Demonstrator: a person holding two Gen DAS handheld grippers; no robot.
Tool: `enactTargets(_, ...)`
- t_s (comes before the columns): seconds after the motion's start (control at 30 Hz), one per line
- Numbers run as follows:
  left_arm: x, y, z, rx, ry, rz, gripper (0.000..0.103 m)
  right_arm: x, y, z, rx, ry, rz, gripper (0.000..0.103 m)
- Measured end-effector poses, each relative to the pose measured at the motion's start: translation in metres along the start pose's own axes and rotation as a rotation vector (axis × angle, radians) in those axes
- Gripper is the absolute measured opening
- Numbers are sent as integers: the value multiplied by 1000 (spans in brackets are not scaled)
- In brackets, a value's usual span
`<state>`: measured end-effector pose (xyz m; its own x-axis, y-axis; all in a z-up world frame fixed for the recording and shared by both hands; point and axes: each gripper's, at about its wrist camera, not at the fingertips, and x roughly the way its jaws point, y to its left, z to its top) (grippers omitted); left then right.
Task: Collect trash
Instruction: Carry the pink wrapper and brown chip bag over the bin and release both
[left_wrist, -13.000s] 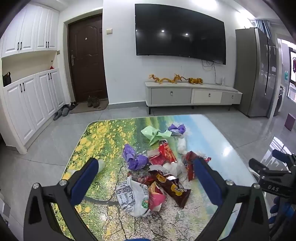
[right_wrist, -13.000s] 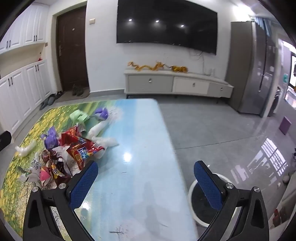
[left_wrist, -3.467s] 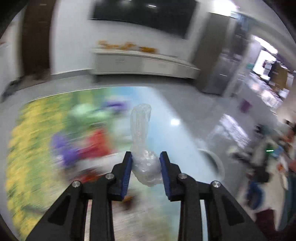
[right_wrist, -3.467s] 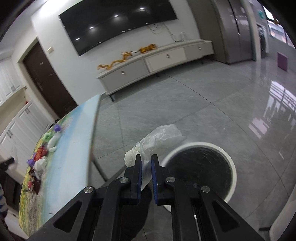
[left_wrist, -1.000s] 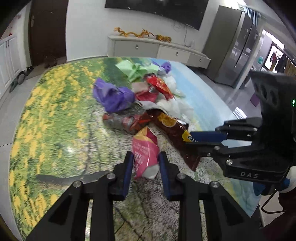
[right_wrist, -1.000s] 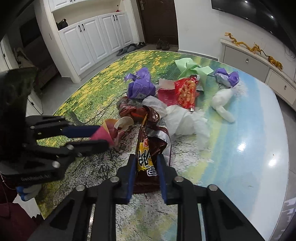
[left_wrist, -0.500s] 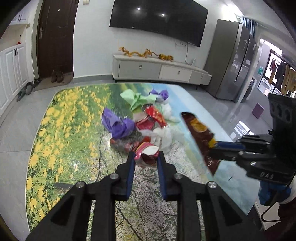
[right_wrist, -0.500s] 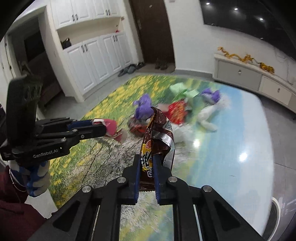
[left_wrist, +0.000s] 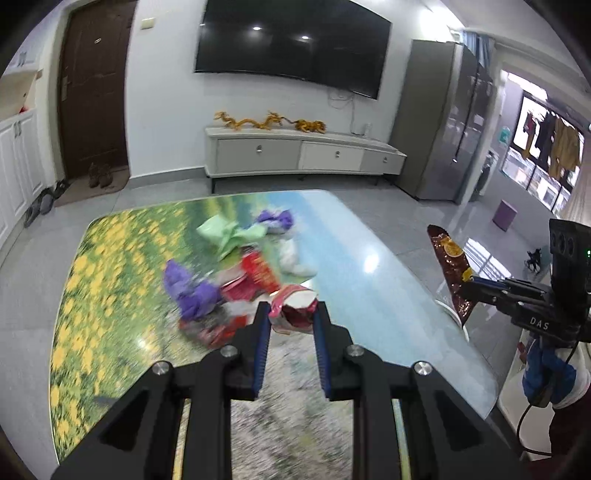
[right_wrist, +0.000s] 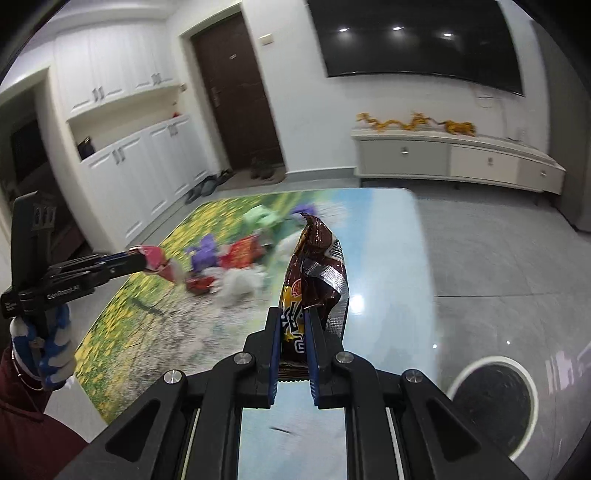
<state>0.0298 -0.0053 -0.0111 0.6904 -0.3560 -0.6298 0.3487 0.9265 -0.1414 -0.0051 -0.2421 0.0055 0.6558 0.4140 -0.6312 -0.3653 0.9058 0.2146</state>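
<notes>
My left gripper (left_wrist: 290, 319) is shut on a pink and red snack packet (left_wrist: 293, 308), held above the table. In the right wrist view the same left gripper (right_wrist: 142, 260) shows at the left with the pink packet (right_wrist: 159, 260) in its tips. My right gripper (right_wrist: 293, 325) is shut on a brown chip bag (right_wrist: 314, 273) that stands up from its jaws. The brown chip bag (left_wrist: 450, 269) also appears at the right of the left wrist view, past the table's edge. A pile of wrappers and bags (left_wrist: 236, 266) lies mid-table. A round white-rimmed bin (right_wrist: 495, 400) stands on the floor at lower right.
The table (left_wrist: 369, 266) has a printed landscape top with yellow flowers. A white TV cabinet (left_wrist: 303, 155) and a wall TV (left_wrist: 291, 44) stand behind it. White cupboards (right_wrist: 122, 177) and a dark door (right_wrist: 236, 96) line the left. A gloved hand (right_wrist: 40, 350) holds the left gripper.
Both grippers have risen off the table with their packets. The right one has swung toward the table's right edge, and the bin has come into its view.
</notes>
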Motion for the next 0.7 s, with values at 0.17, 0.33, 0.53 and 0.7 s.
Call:
enactTargets(0.17, 26, -57, 27, 94, 15, -54, 21, -29, -45, -10, 63, -39, -71, 13)
enactTargets(0.33, 64, -125, 44, 206, 50, -129, 21, -49, -93, -28, 144, -53, -143, 13)
enactTargets(0.53, 113, -209, 45, 359, 110, -205, 21, -60, -162, -62, 291, -39, -226, 13)
enactTargets(0.7, 153, -260, 41, 444, 167, -259, 21, -55, -209, -90, 403, -8, -262, 13)
